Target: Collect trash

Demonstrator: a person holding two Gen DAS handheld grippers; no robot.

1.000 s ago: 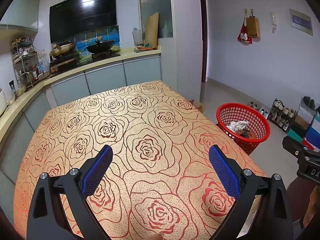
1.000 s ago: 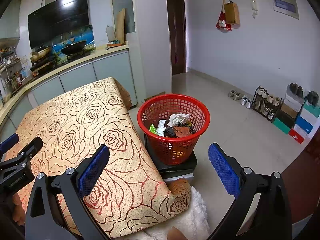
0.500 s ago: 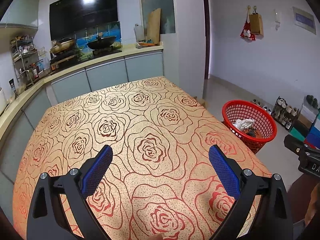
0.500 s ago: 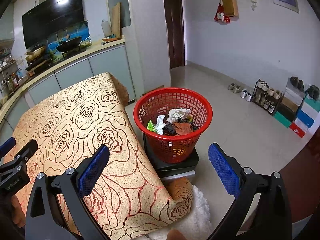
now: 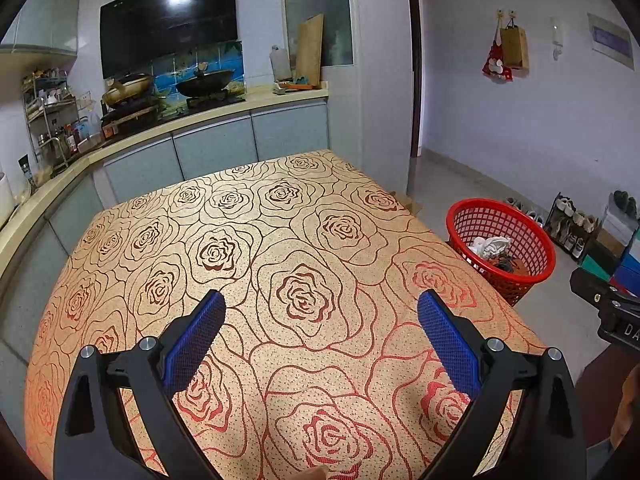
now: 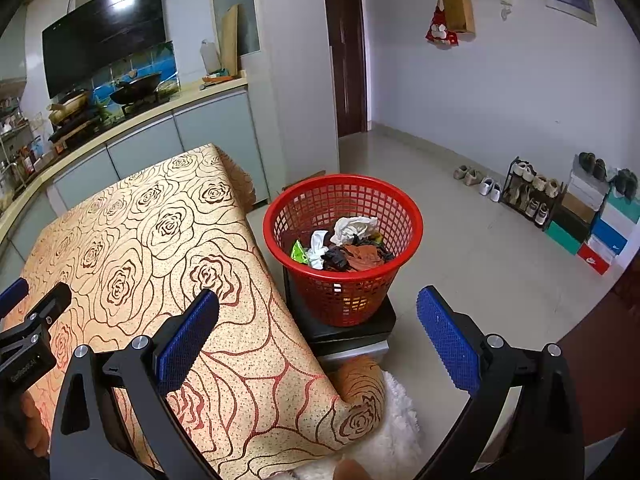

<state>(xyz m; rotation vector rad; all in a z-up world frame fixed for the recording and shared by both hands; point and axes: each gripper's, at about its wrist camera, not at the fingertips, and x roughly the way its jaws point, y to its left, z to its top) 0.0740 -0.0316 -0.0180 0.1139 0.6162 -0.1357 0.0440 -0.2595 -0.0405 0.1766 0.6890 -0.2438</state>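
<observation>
With both the left gripper (image 5: 320, 316) and right gripper (image 6: 318, 316) spread wide and empty, the trash (image 6: 344, 242) lies in the red basket (image 6: 400, 200) beside the table (image 5: 280, 220), ahead of and nearer the right gripper.

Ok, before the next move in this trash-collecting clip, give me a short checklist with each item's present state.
1. Left gripper empty, jaws wide apart: ok.
2. Right gripper empty, jaws wide apart: ok.
3. Red basket upright beside the table, on a dark block: ok.
4. Basket has room: ok; the white wad and other scraps lie well below the rim.
5. Trash left on the rose tablecloth: none in either view, so nothing to pick up; not ok for a grasp.
6. Trash on the floor: none seen; behind the table, cannot tell.
</observation>
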